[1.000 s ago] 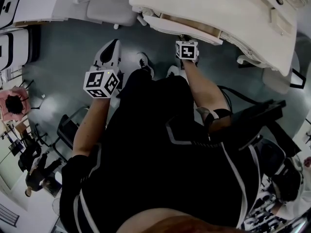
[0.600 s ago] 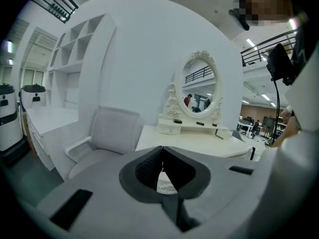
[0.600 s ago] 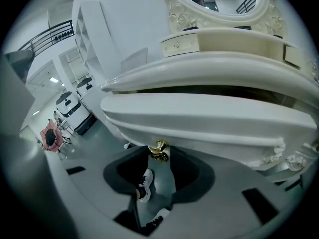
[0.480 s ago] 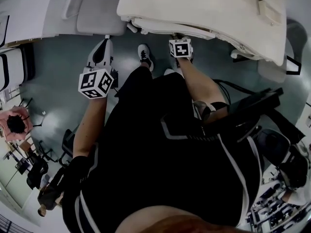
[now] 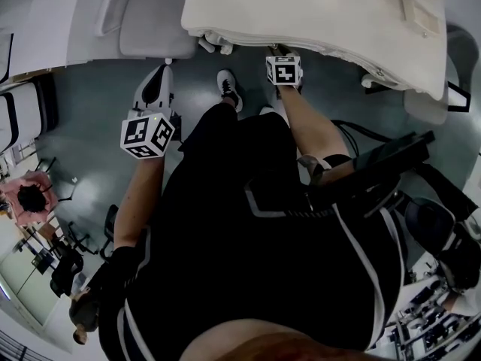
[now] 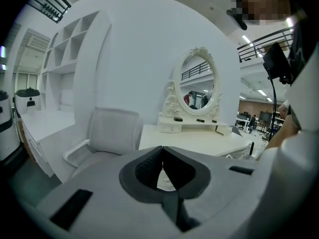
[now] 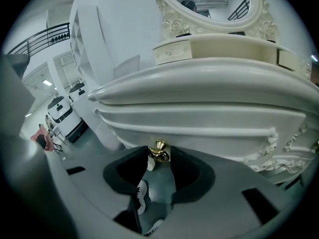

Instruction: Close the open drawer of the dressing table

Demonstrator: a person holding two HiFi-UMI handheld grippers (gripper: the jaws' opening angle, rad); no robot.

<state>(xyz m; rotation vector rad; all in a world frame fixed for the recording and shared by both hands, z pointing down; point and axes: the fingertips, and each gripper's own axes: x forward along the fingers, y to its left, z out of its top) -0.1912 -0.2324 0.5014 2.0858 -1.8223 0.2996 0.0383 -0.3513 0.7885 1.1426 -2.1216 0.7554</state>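
The cream dressing table (image 5: 323, 13) fills the top of the head view, and its drawer front (image 7: 199, 118) sits flush under the tabletop. A gold drawer knob (image 7: 160, 148) juts from that front. My right gripper (image 7: 160, 156) is at the table's front edge, its two dark pads closed on the knob from both sides. In the head view the right gripper (image 5: 281, 51) touches the drawer front. My left gripper (image 5: 165, 70) hangs over the floor left of the table, jaws shut on nothing, pointing toward the table (image 6: 199, 136) and its oval mirror (image 6: 198, 86).
A white chair (image 5: 154, 17) stands left of the table, close ahead of the left gripper. The person's shoes (image 5: 229, 89) stand on the grey floor under the table edge. Black equipment (image 5: 391, 164) crowds the right side. White shelving (image 6: 65, 68) lines the left wall.
The drawer, open with its inside showing a second ago, has slid in under the tabletop. The right gripper went in with it, and the left gripper shifted slightly toward the table.
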